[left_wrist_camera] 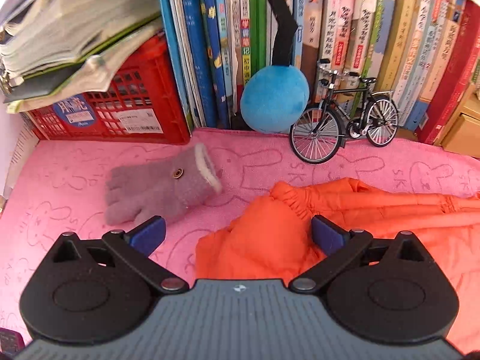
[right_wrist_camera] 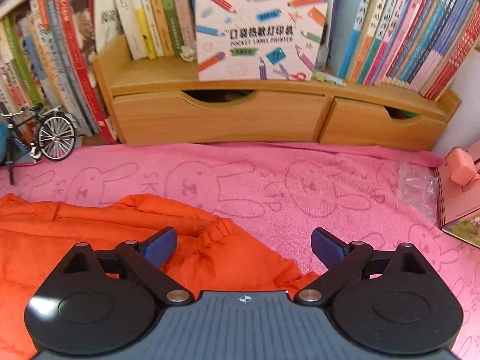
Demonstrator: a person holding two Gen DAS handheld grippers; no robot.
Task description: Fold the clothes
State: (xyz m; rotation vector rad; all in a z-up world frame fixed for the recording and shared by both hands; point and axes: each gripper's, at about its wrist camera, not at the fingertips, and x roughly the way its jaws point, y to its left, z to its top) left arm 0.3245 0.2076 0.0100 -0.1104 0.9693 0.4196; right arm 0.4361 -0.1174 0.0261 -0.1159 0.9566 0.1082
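- The left gripper (left_wrist_camera: 238,235) was spread wide with nothing between its fingers; an elastic-edged fold of the orange jacket (left_wrist_camera: 270,240) lay under the gap and ran off to its right.
- The right gripper (right_wrist_camera: 243,247) was likewise spread and empty; the orange jacket (right_wrist_camera: 90,240) lay below its left finger and extended left.
- Both grippers were over a pink towel (right_wrist_camera: 300,186) printed with rabbits.
- Ahead-left of the left gripper, a grey glove (left_wrist_camera: 162,189) lay flat on the towel.
- Farther ahead stood a model bicycle (left_wrist_camera: 342,123), a blue plush ball (left_wrist_camera: 274,99) and a red crate (left_wrist_camera: 120,108).
- Beyond the right gripper stood a wooden drawer unit (right_wrist_camera: 270,117) carrying books (right_wrist_camera: 405,30).
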